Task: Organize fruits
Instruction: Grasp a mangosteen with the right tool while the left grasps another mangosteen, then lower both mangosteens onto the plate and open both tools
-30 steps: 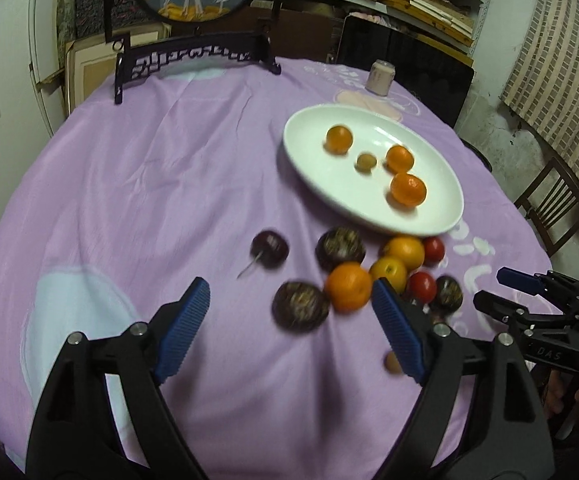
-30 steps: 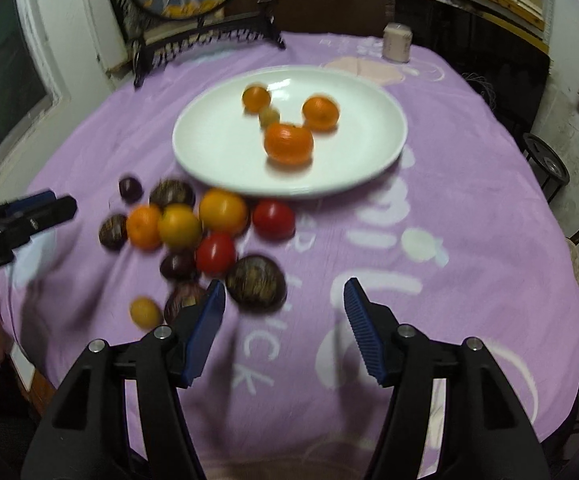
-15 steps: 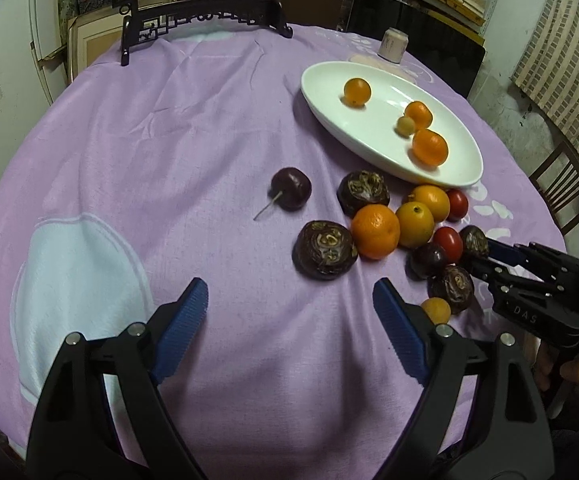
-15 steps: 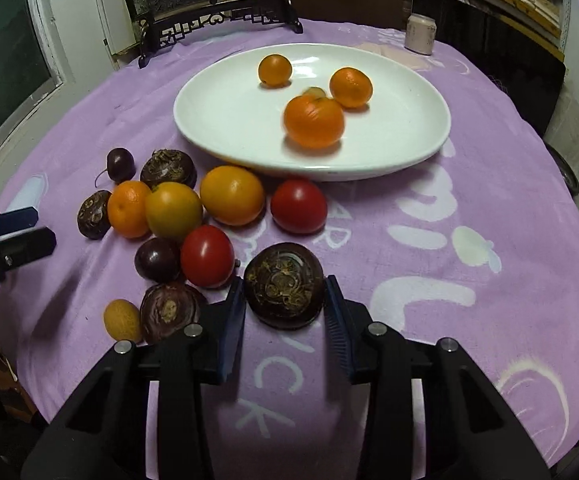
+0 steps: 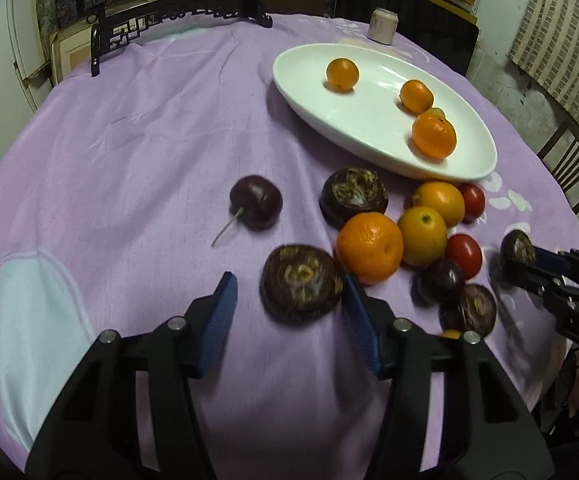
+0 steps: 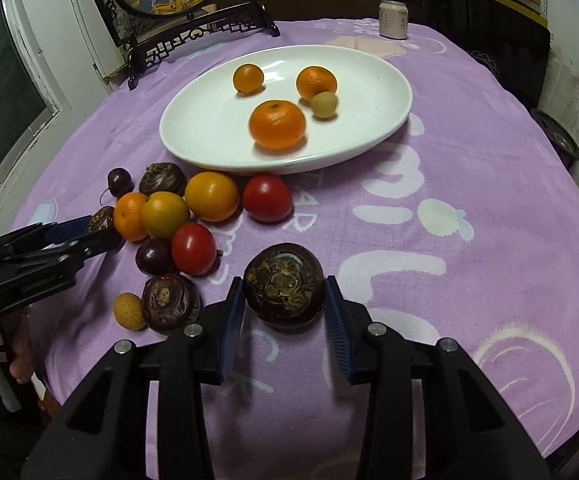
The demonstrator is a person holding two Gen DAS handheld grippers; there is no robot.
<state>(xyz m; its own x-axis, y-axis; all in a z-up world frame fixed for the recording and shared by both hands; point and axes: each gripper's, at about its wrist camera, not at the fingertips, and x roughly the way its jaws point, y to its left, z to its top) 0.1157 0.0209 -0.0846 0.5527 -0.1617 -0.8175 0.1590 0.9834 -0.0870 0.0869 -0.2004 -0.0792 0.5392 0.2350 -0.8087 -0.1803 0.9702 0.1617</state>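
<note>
Here, in the left wrist view, the left gripper (image 5: 289, 294) stood spread around a dark water chestnut (image 5: 300, 284) on the purple cloth (image 5: 149, 140), its right pad touching. In the right wrist view, the right gripper (image 6: 284, 302) pinched another chestnut (image 6: 284, 285) across its flat sides; it looked hard, light, slightly slippery.

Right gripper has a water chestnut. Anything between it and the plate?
Nothing directly. The water chestnut sits in the right gripper, with bare cloth ahead up to the plate. A tomato lies just left of that line, beside the plate's near rim.
</note>
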